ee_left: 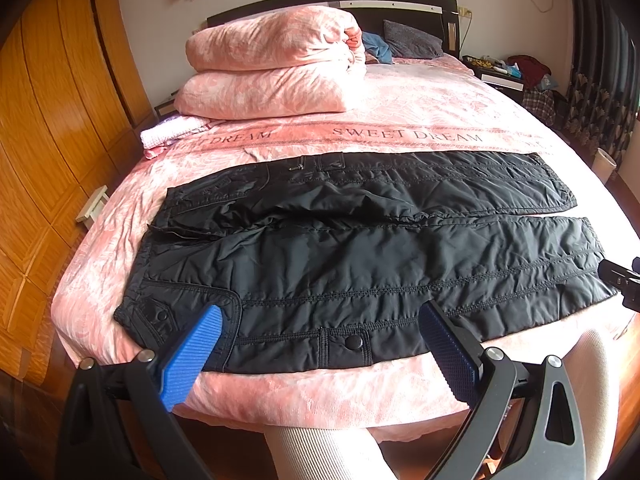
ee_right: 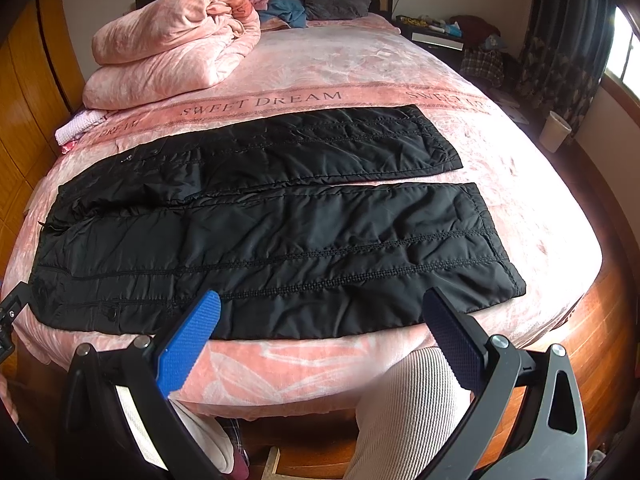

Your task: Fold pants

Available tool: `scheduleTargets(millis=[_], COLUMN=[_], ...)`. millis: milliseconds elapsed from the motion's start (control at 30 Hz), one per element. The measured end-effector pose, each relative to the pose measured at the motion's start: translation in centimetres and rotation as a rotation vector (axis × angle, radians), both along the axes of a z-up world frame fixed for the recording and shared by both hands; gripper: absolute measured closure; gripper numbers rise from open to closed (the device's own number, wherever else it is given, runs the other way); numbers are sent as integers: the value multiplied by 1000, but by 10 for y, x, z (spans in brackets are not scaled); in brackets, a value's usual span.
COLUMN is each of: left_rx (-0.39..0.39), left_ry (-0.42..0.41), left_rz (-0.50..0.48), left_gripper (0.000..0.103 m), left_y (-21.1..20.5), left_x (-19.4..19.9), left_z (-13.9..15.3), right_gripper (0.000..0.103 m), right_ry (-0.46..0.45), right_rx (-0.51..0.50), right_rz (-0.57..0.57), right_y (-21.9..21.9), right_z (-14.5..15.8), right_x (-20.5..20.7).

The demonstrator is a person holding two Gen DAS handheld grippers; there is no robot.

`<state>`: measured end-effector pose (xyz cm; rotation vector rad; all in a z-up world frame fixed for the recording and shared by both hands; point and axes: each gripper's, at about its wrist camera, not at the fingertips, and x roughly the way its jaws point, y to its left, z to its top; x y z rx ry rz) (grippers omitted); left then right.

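Black quilted pants [ee_left: 360, 248] are lying across a mottled pink bedspread [ee_left: 400, 104] that is showing grey lettering; the finger pads [ee_left: 192, 356] are showing ribbed blue.

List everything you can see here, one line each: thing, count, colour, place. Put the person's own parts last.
pants: 1, black, spread flat across the near part of the bed, waist to the left, legs apart
bed cover: 1, pink, printed SWEET DREAM, over the whole bed
folded quilt: 1, pink, far left of the bed
pillow: 1, dark grey, by the headboard
blue cloth: 1, beside the pillow
nightstand: 1, dark, right of the bed head, cluttered
wardrobe: 1, orange-brown wood, left wall
bin: 1, white, floor at right
left tool: 1, blue pads, open, over the pants' near edge
right tool: 1, blue pads, open, over the near leg
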<state>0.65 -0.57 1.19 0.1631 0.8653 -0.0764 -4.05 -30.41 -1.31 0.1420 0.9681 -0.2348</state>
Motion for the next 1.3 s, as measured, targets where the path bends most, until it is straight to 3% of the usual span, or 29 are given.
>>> scheduleTargets(millis=[300, 500, 667, 833, 1033, 1167, 1300], left_rx=[18, -15, -77, -111, -72, -120, -107], left_ry=[-2, 34, 111, 198, 252, 318, 316], left_rz=[-12, -49, -129, -171, -226, -289, -381], left_gripper=[4, 4, 4, 4, 4, 4, 4], left_y=[-6, -20, -38, -63, -98, -118, -137], left_x=[15, 48, 116, 211, 312, 358, 384], left_z=[1, -1, -6, -25, -66, -94, -110], right_gripper=[2, 2, 2, 2, 2, 2, 2], right_ry=[-22, -55, -76, -3, 103, 173, 198], right_rx=[3, 103, 103, 128, 161, 171, 165], right_rz=[52, 210, 384, 488, 619, 703, 812], right_y=[-4, -17, -37, -68, -88, -85, -78], right_z=[4, 9, 10, -15, -59, -82, -94], right_x=[19, 64, 138, 234, 331, 374, 403])
